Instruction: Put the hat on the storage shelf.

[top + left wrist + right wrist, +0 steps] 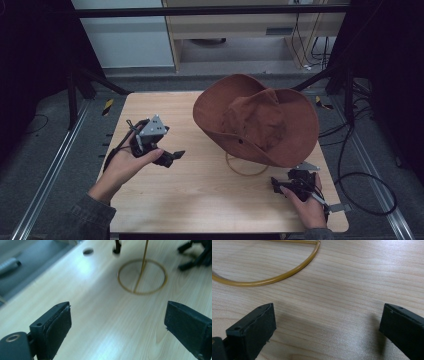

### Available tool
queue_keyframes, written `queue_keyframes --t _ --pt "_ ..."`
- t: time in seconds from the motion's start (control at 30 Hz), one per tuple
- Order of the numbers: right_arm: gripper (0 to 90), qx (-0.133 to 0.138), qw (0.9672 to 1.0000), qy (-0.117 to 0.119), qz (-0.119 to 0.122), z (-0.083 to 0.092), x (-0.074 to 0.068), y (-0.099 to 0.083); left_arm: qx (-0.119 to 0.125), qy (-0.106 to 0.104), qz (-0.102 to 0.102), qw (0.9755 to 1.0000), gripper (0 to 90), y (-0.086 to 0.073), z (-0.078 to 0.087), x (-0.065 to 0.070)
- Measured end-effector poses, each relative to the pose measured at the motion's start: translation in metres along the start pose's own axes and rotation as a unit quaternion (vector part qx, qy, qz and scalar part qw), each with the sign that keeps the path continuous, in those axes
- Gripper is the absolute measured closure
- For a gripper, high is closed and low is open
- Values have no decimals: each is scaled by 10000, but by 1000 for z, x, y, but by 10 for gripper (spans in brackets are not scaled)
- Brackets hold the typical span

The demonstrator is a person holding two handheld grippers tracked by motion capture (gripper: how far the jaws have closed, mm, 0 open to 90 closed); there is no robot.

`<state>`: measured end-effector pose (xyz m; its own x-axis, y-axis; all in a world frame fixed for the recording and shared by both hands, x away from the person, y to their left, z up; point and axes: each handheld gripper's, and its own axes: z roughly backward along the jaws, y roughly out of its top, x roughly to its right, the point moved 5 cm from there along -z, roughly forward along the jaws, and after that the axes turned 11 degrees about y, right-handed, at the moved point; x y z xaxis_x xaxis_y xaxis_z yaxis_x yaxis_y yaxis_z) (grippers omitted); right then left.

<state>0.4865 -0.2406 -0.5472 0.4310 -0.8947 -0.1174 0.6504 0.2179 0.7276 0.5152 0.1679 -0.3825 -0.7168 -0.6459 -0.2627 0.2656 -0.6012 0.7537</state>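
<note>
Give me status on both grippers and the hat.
Left gripper open, empty, over bare table. Right gripper open, empty, near stand ring. Brown hat sits tilted on stand, untouched. Nothing in the way.

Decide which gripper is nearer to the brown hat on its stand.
Right. The right gripper sits just below the brown hat's front brim, while the left gripper hovers farther off to the hat's left.

I see a pale wood-grain counter [200,195] with rounded corners, standing on a grey floor [45,150]. Directly on it rests the thin brass-coloured wire stand [246,169]: its ring-shaped base lies flat on the counter's right half, with a slim rod rising from the ring. From the left gripper view I also make out a small round hole [88,251] near the counter's edge.
</note>
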Motion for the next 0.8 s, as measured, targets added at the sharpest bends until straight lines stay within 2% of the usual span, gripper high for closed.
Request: queue_keyframes --t 0.23,0.37,0.47,0.53,0.7,0.77,0.8 --pt "6 0 10000 1 0 0 0 0 -364 -103 371 9986 71 -55 -31 12" --pt "6 1 10000 0 -2 0 0 0 -539 -47 512 9972 72 -84 -42 12" --pt "5 0 10000 0 -1 0 0 0 -604 36 724 9955 73 -105 -47 8" --pt "6 0 10000 1 -2 0 0 0 -700 188 743 9946 73 -119 -49 4" --pt "6 0 10000 0 -1 0 0 0 -776 410 1038 9907 76 -152 -52 -11" --pt "6 0 10000 0 1 0 0 0 -731 472 1336 9872 83 -163 -52 -19" --pt "5 0 10000 -1 -2 0 0 0 -683 470 1422 9864 85 -166 -52 -21"
